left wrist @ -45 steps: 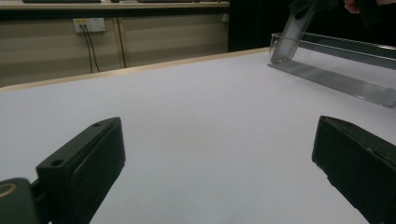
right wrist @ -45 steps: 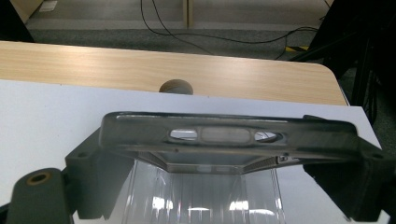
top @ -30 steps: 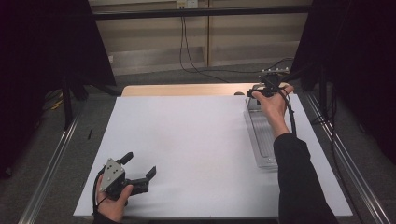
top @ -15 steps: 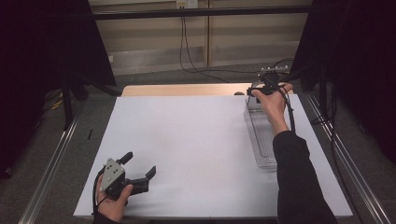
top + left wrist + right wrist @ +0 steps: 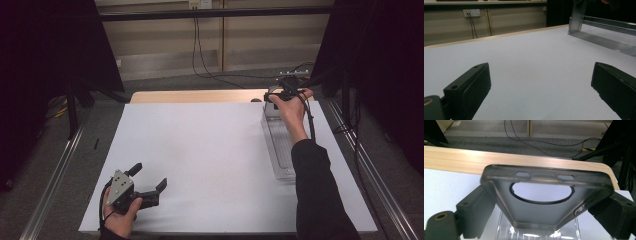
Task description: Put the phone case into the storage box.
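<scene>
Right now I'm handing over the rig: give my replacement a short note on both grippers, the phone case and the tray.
Right gripper: shut on the phone case, a translucent grey one with a round camera cutout, held above the far end of the clear tray at the table's far right.
Left gripper: open, holding nothing, resting low at the near left of the white table.
Done: case is gripped.
Left: probably place it in or clear of the tray; which one cannot be told.
</scene>
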Available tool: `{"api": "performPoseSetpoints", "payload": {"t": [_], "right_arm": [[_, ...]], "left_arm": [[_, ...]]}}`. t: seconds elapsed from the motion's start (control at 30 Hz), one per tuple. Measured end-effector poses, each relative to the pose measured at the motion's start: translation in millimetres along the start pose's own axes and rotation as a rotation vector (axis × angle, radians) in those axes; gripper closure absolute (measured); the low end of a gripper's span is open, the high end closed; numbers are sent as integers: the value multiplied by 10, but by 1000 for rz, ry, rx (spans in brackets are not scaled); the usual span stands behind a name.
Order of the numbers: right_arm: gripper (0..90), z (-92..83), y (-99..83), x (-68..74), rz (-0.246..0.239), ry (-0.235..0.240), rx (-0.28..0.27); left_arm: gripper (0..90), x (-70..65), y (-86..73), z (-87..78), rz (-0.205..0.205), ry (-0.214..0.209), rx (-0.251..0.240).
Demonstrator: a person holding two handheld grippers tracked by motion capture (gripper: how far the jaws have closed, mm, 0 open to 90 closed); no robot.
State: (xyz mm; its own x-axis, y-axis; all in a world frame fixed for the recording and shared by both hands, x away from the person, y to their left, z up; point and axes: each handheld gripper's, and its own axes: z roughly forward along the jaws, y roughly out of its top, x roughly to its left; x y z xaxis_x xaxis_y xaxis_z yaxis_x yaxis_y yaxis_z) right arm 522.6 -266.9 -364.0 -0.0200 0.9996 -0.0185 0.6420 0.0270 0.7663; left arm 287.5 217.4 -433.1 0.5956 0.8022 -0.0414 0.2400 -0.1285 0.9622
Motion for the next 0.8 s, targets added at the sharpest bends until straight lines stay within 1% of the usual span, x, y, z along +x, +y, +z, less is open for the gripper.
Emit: {"api": "performPoseSetpoints", "payload": {"t": [0.07,0.13,0.3,0.33,0.43,0.53,0.63,0.8], "right_arm": [[74,1,4,3,3,11,-4],[51,1,3,9,4,12,-3],[27,2,8,-9,8,25,-16],[28,-2,10,-12,15,27,-16],[16,-4,15,-25,7,45,-29],[17,-5,18,-35,11,47,-41],[18,-6,19,-39,18,54,-40],[17,-20,30,-60,27,65,-57]], "left_arm": [[27,-1,0,0,1,0,-1],[27,0,0,-1,0,0,-1],[27,1,-2,-5,-1,2,-2],[27,1,-2,-5,-1,2,-2],[27,2,-3,-4,2,1,-1],[27,0,-3,-6,-1,3,-2],[27,2,2,-12,7,1,-5],[27,2,2,-12,8,1,-6]]}}
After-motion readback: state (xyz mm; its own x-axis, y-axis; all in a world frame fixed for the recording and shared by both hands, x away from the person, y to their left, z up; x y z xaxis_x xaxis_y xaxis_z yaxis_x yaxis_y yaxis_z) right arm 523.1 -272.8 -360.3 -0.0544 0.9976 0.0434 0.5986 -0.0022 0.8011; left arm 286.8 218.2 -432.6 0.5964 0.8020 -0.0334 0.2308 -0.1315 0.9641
